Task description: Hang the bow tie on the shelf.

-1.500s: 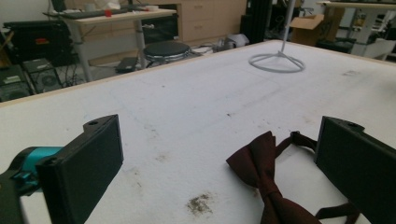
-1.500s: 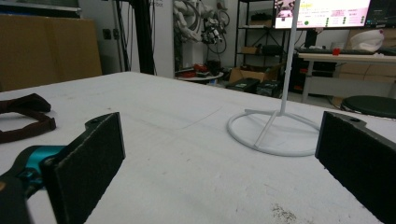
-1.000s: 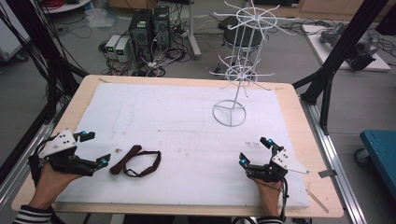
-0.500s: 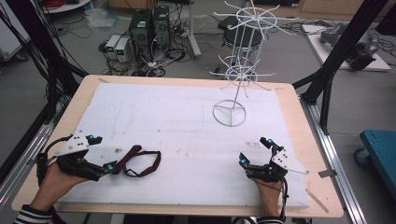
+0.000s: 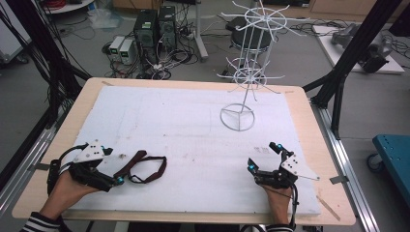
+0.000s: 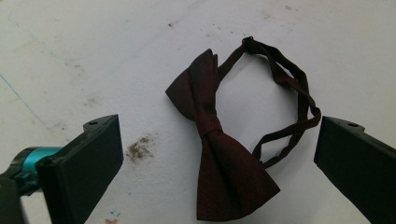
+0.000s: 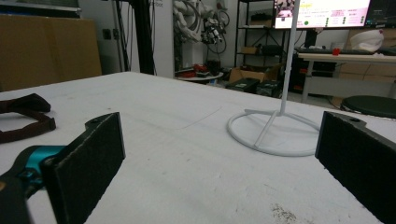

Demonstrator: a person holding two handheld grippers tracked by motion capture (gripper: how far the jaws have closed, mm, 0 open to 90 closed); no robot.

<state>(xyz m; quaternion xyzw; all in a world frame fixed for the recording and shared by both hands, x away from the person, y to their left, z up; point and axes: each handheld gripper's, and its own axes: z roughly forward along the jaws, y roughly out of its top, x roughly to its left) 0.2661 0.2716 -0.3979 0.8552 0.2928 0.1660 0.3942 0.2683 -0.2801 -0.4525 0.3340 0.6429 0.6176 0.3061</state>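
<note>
A dark red bow tie (image 5: 143, 166) is lying flat on the white mat (image 5: 183, 125) covering the worktop (image 5: 309, 121), near its front left corner, with its thin strap looping out to the right of the bow. The left gripper (image 5: 117, 180) is sitting low at the bow's near end, its jaws standing wide apart. In the left gripper view, the bow tie (image 6: 219, 154) is lying between the two black jaws without touching either, the knot at the middle and the strap curling toward the right-hand jaw. A brown smudge (image 6: 138, 149) is marking the mat just beside the left-hand jaw.

Across the worktop, the right gripper (image 5: 264, 157) is resting near the front right corner, held in the person's right hand (image 5: 279, 203), jaws also spread and holding nothing. A white wire rack (image 5: 246, 72) is standing upright toward the back right of the mat on a ring-shaped base. In the right gripper view, that wire rack (image 7: 278, 126) is showing between the jaws, well beyond them, and the bow tie (image 7: 23, 116) is lying at the far left edge.
</note>
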